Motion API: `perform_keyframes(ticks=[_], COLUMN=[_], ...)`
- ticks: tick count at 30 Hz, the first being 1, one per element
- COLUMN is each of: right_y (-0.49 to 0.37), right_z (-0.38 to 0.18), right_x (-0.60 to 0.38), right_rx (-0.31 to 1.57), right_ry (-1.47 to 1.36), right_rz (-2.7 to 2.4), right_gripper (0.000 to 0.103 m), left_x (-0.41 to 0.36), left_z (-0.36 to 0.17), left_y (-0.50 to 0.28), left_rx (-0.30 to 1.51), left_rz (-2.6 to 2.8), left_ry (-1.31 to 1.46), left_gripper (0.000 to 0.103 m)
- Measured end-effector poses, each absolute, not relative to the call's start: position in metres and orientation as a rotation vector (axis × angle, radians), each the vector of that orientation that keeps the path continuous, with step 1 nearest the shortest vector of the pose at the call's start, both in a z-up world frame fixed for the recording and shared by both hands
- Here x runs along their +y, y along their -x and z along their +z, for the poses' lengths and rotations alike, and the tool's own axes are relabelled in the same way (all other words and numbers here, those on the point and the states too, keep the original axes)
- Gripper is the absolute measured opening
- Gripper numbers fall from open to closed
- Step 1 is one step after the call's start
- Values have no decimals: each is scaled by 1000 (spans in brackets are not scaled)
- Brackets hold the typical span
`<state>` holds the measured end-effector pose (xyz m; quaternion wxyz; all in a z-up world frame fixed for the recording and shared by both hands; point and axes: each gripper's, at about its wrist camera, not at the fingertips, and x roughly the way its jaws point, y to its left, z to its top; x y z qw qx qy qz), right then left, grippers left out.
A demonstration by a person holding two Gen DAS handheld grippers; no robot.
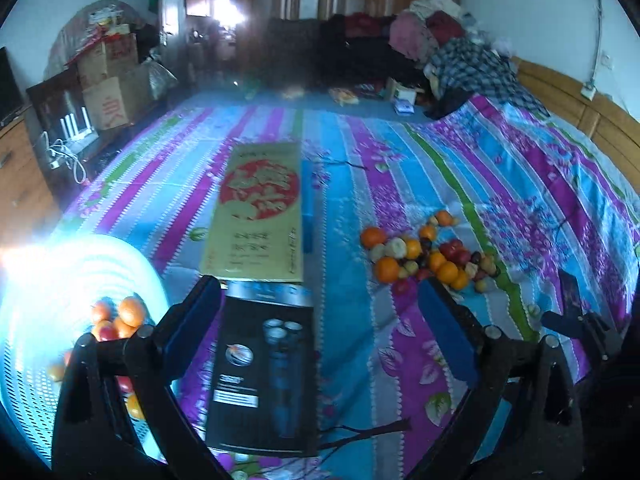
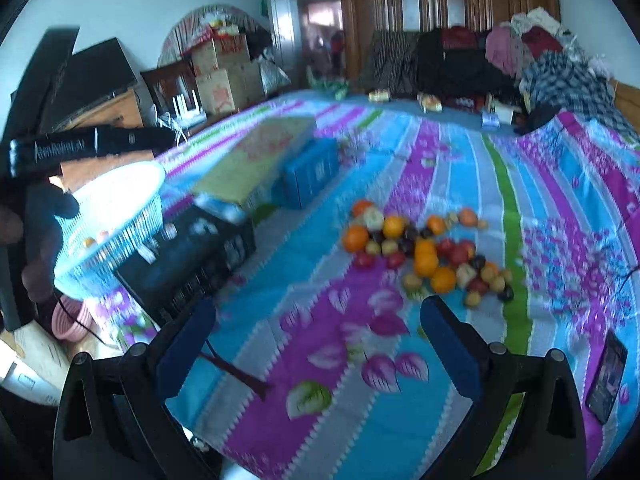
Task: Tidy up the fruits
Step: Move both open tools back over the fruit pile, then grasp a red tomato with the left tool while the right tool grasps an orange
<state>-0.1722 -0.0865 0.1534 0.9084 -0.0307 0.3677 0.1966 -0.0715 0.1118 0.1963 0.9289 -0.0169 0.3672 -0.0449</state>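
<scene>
- Left wrist view: your left gripper (image 1: pixel 320 312) stands wide apart with nothing between its pads, over the black box (image 1: pixel 262 376) that lies beside the basket (image 1: pixel 36 280).
- Right wrist view: your right gripper (image 2: pixel 318 328) is likewise spread and empty, above bare bedspread (image 2: pixel 400 420) well clear of the basket.
- The basket already holds a few oranges and red fruits; the fruit pile (image 2: pixel 420 252) lies on the bedspread, well apart from the basket, across the boxes.
- Judged from this, you are between picks: one load is in, most of the pile is not.
- Next you need to bring an open gripper down on a single fruit at the pile's near edge, straddle it, and close without scattering its neighbours, which touch one another.
- Writing: the gold box (image 1: pixel 256 208), beyond the black box from the basket, bears a red roundel with characters too blurred to read; the black box's white print is illegible too.
</scene>
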Motion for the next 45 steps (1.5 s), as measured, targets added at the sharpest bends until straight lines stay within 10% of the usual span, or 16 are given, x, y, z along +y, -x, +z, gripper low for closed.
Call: perform_keyframes(ticks=[16,27,45], right_y=[175,161,135], right_z=[93,66,41], right_x=[-140,-195,-206], right_rx=[886,945,992], right_ry=[-7,-161,-189], right_rz=[354,269,261], right_gripper=[97,75,75], left_x=[46,20,-1], left_z=[128,54,21], left_y=[37,-24,-57], left_rx=[933,1087,1057], left_rz=[-254,-322,-266], left_ry=[36,119,59], left_gripper=[87,35,36])
